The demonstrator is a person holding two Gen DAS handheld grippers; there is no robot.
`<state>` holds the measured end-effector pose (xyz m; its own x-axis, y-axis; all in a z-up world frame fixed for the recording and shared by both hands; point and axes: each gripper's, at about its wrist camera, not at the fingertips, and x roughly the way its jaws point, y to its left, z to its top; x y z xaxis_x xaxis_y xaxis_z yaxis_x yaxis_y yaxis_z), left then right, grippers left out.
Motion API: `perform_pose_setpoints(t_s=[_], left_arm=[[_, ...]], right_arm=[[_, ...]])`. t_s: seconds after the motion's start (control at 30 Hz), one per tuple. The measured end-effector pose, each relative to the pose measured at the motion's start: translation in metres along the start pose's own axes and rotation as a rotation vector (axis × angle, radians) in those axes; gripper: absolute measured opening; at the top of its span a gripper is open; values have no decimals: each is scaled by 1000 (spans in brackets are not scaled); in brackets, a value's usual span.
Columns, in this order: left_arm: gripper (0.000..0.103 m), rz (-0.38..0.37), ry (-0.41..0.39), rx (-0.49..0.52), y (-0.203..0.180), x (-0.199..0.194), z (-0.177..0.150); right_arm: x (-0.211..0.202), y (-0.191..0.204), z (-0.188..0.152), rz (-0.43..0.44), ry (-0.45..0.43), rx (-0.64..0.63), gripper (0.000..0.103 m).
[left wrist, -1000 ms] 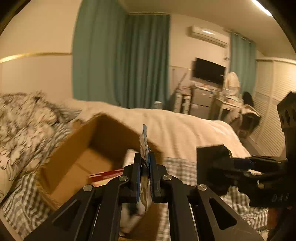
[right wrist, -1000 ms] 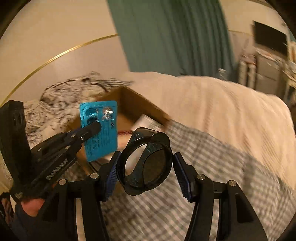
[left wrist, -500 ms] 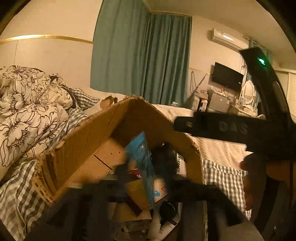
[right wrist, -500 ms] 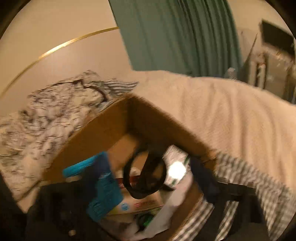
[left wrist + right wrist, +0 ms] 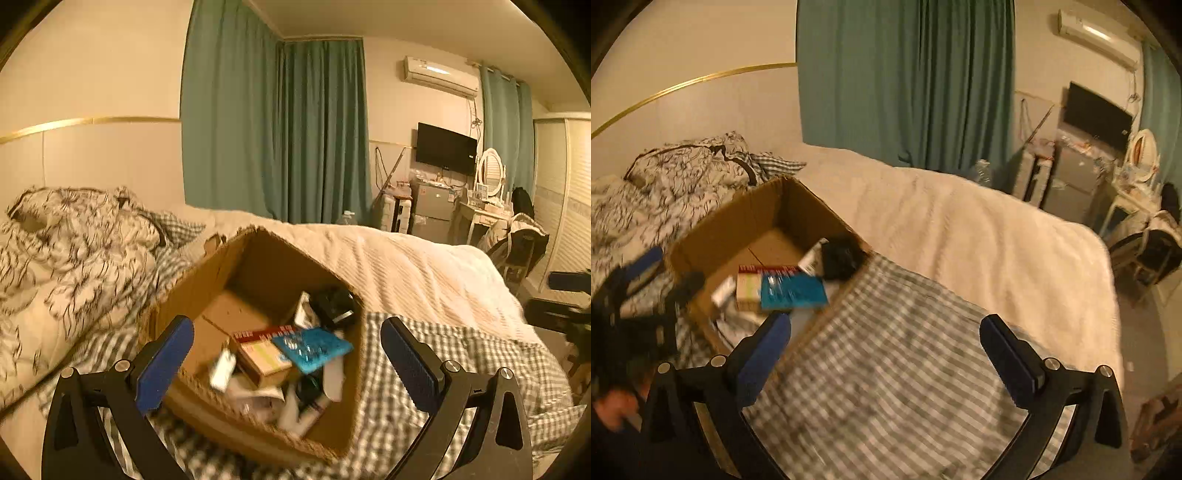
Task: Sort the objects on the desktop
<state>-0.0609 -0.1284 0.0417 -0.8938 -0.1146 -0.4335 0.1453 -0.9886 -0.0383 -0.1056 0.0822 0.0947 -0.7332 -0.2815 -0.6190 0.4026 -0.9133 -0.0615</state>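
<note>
1. Left gripper (image 5: 287, 363): a second ago its jaws were clamped on a flat teal blister card (image 5: 312, 347). They are now opening, spread wide with nothing between the blue pads. The card lies inside the open brown cardboard box (image 5: 192, 288), on top of a cream and red carton (image 5: 260, 350).
2. Right gripper (image 5: 884, 345): a second ago it held a dark translucent round ring-shaped object (image 5: 840, 256). Its jaws are likewise opening and empty, over the grey checked bedsheet (image 5: 905, 369) just right of the box. A dark rounded thing, judged to be that object, rests at the box's far right corner.
3. Meaning for the task: both items appear delivered into the box, and both hands are free for further items.
4. Hard to make out: motion blur smears the box contents. The white tubes and small items at its near side cannot be identified. The box's near wall is partly behind the left gripper's pads. No further objects awaiting sorting are in view.
</note>
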Motion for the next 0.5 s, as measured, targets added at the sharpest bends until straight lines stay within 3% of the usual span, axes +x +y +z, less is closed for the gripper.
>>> perform_pose_setpoints(t_s=[0.13,0.27,0.37,0.5], left_arm=[[103,32,62,-32,-10,-15,-14],[103,86,98,-12,-27,-16,-46],[103,99,131,22,-39,-6,-63],[103,103,157,1,-42,4,-74]], right_arm=[[-43,-10,-27,-17,-63,19,103],[-48,-16,-77,60,-109,144,103],[-23,-18,-108,62,-68,232,103],[13,-12,-118,19,30,168,103]])
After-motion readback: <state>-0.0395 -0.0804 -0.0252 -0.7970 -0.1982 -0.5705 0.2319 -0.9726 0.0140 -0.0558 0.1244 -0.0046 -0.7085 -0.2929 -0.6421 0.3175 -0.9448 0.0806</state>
